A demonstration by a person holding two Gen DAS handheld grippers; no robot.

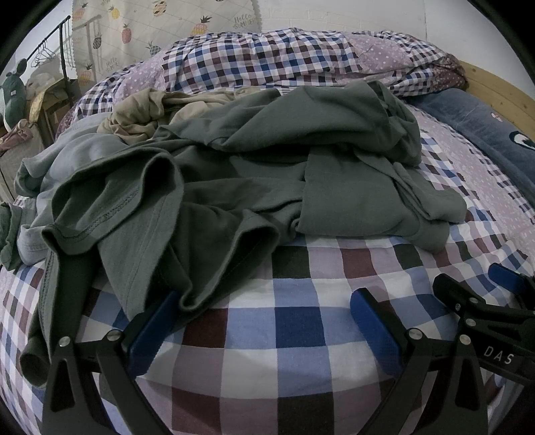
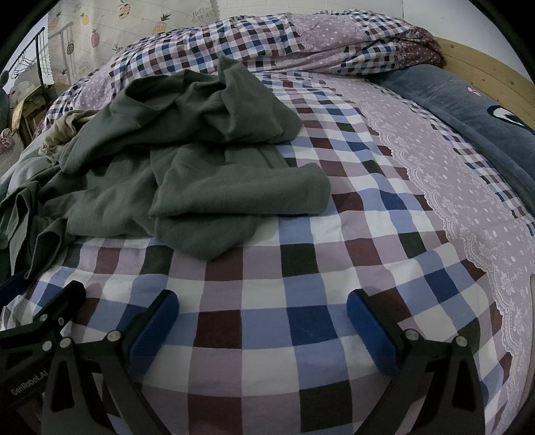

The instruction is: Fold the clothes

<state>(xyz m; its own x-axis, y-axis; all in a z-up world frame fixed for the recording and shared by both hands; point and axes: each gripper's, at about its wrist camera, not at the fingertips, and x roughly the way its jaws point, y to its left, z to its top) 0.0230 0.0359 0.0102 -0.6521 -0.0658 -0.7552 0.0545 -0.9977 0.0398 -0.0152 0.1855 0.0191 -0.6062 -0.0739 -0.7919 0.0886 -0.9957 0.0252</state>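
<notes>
Both my left gripper [image 1: 264, 321] and right gripper [image 2: 262, 323] gape released over smooth checked sheet [image 2: 301, 267], rumpled soft grey-green shirt [image 1: 267, 167] heaped just beyond them.

grey-green shirt [image 1: 267, 160], perhaps beige garment [image 1: 140, 113], checked sheet [image 1: 301, 321].

The pale pineapple-print cloth [image 1: 160, 30] on the wall reads "Hello SUMMER". The right tool's black body [image 1: 498, 354] reads "DAS"; the left tool's black body [image 2: 26, 384] reads "GenRobot.AI".

checked sheet [image 2: 301, 301] bare ahead — crumpled green shirt [image 2: 200, 174] blocks left.
</notes>
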